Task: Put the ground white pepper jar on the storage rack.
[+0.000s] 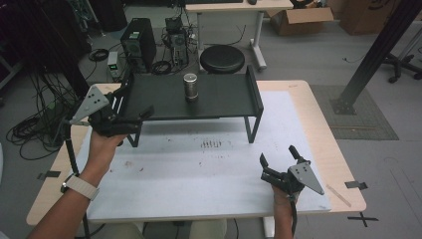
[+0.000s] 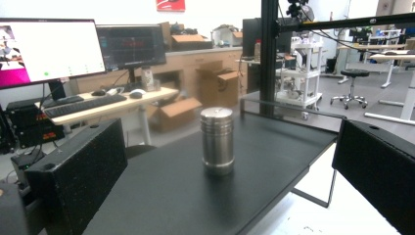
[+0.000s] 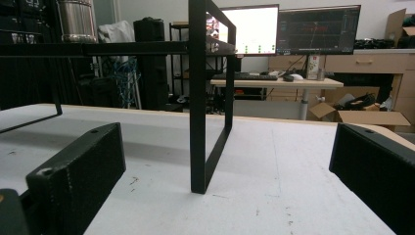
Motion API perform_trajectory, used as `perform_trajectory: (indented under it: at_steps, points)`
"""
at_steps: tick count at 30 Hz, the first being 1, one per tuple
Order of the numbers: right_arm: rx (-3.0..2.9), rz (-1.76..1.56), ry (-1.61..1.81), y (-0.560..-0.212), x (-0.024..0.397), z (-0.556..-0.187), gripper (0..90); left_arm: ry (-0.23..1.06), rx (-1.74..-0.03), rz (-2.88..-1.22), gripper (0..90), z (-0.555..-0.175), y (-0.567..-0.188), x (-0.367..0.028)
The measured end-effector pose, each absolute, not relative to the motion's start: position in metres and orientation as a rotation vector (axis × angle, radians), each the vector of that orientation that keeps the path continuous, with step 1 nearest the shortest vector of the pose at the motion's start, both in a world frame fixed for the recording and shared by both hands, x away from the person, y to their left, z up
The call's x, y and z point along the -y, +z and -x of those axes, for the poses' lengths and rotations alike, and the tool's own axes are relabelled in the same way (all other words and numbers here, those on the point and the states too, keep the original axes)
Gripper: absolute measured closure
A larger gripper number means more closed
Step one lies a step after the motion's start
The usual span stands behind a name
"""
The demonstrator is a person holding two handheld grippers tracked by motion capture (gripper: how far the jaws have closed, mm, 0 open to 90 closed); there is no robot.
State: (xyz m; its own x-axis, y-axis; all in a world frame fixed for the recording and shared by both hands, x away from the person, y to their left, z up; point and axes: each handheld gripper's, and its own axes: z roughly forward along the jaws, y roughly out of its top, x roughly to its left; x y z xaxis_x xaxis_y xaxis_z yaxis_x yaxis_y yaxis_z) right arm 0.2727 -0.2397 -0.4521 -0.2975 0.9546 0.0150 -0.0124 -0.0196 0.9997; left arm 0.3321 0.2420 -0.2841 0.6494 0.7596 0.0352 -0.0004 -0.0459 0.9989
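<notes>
Standing upright near the far middle of a black raised shelf (image 1: 219, 97), a steel canister (image 1: 191, 86) waited untouched as a person held a tool in each hand. The left tool (image 1: 130, 115), raised at the shelf's left end, had its jaws spread wide and aimed across the black top toward the canister (image 2: 217, 141), well short of it. The right tool (image 1: 277, 160) sat low over the white-covered table (image 1: 199, 169) near its right front, jaws likewise apart and holding nothing, facing the shelf's right leg (image 3: 198, 98).
</notes>
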Motion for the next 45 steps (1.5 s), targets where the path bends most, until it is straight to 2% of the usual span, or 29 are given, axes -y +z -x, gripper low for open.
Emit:
perform_trajectory:
  at_steps: [23, 45]
  points:
    - [-1.416, -1.051, 1.441, -0.452, 0.239, -0.273, 0.0, 0.765, -0.695, -1.412, 0.2, -0.291, -0.325, -0.285]
    - [-1.425, -1.051, 1.433, -0.452, 0.238, -0.274, 0.0, 0.814, -0.795, -1.396, 0.3, -0.278, -0.379, -0.316]
